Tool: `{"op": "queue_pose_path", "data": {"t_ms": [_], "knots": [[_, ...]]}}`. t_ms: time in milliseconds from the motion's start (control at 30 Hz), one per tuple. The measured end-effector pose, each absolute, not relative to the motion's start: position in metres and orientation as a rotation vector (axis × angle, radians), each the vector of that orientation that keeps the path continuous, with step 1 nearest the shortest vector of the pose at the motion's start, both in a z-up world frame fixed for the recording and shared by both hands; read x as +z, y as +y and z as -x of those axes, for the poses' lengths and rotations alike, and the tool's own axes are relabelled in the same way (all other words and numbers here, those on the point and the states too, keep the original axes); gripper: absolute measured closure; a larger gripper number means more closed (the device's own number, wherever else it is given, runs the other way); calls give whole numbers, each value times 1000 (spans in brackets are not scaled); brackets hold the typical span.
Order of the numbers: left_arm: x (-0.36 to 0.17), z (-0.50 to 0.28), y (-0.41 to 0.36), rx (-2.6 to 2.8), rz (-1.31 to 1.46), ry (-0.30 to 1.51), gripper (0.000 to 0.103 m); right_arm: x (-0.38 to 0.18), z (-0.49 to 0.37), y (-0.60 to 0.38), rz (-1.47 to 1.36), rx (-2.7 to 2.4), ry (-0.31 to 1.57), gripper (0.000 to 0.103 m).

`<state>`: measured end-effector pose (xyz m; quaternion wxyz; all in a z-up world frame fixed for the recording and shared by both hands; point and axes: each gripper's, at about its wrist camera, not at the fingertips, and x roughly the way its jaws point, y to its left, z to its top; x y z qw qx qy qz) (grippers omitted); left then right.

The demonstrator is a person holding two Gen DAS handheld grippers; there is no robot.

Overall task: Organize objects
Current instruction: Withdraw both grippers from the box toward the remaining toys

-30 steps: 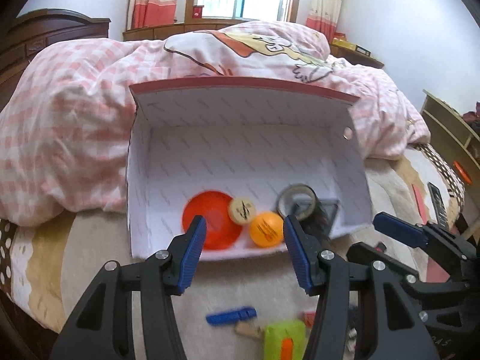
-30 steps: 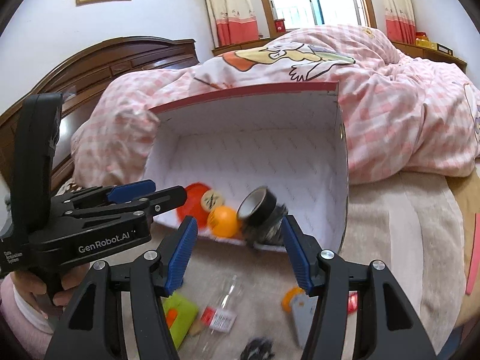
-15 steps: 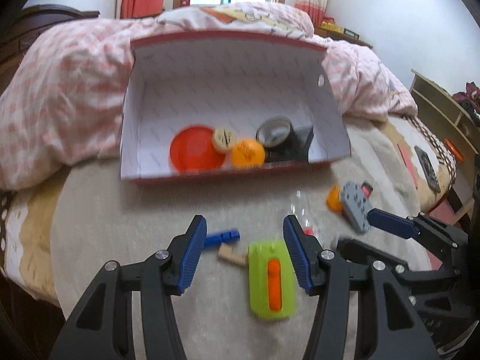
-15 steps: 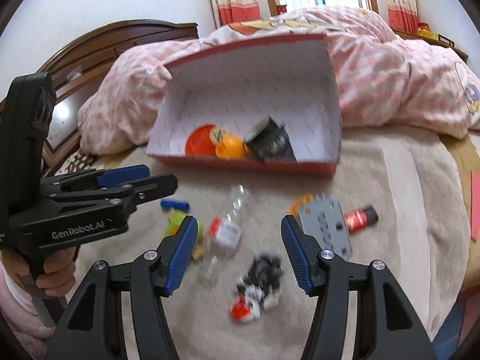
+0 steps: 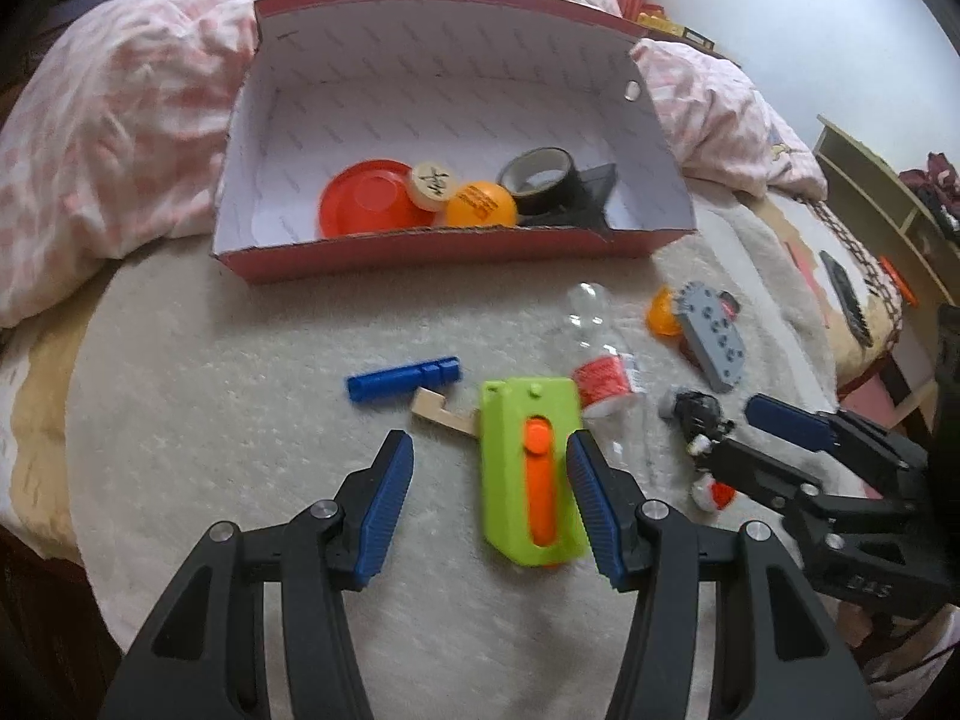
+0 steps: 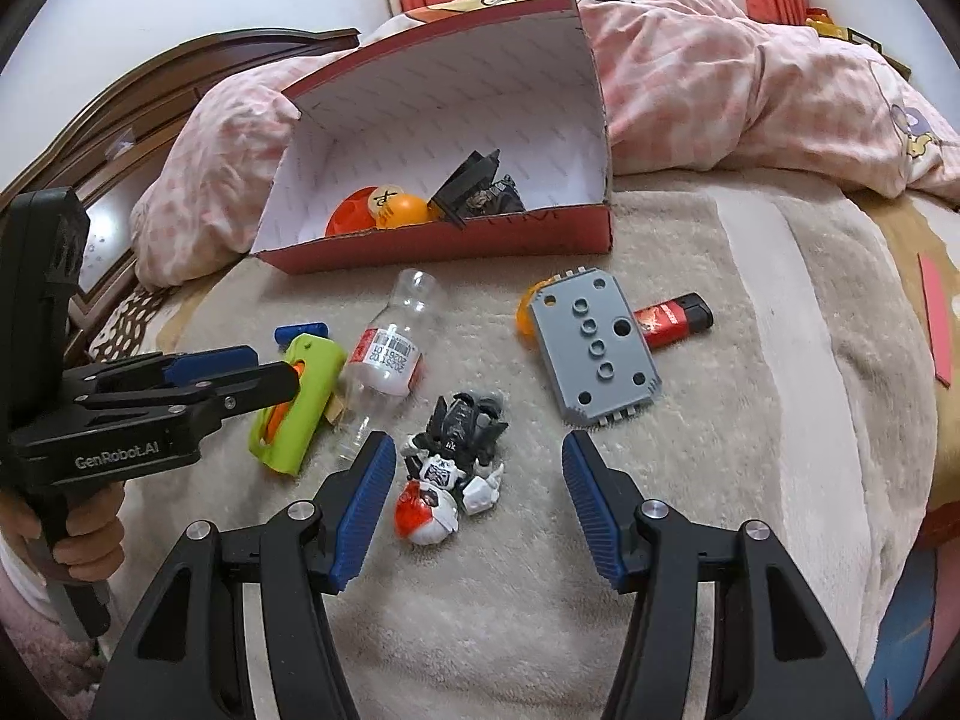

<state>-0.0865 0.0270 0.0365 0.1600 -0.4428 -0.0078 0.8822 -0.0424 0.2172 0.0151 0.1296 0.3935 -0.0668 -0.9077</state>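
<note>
My left gripper (image 5: 489, 462) stands open low over a green case with an orange slider (image 5: 531, 468), which lies on the blanket between its fingers, nearer the right one. My right gripper (image 6: 478, 456) is open above a black, white and red toy figure (image 6: 456, 450), nothing pressed between the pads. Behind them sits a red cardboard box (image 5: 420, 246) with a white inside, holding a red lid (image 5: 366, 198), an orange ball (image 5: 480, 204) and a black tape roll (image 5: 537, 174).
On the beige blanket lie a blue stick (image 5: 403, 378), a clear bottle with a red label (image 6: 390, 354), a grey studded plate (image 6: 594, 348) and a red lighter (image 6: 672, 321). A pink checked duvet (image 6: 720, 78) is heaped behind the box. A hand (image 6: 84, 546) holds the left gripper.
Both grippers have drawn back from the box and sunk toward the blanket, bringing the loose objects into view. The tape roll has settled inside the box. Both jaws keep the same width.
</note>
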Motion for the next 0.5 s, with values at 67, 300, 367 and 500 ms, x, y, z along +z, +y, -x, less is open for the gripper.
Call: {"op": "queue_pose_path", "data": {"t_ms": [67,300,367,500], "knots": [[34,83,31,2494,1273,-20,49,14,42,217,-1143,-2636,-194,44],[19,82,47,2486,1313,71,49,13,41,215,-1144,-2637,-186,44],[18,82,49,2500,1306,88,49,13,41,215,-1146,-2638,-192,44],[17,83,51,2519,1283,129,50,13,41,214,-1150,-2637,-191,44]]}}
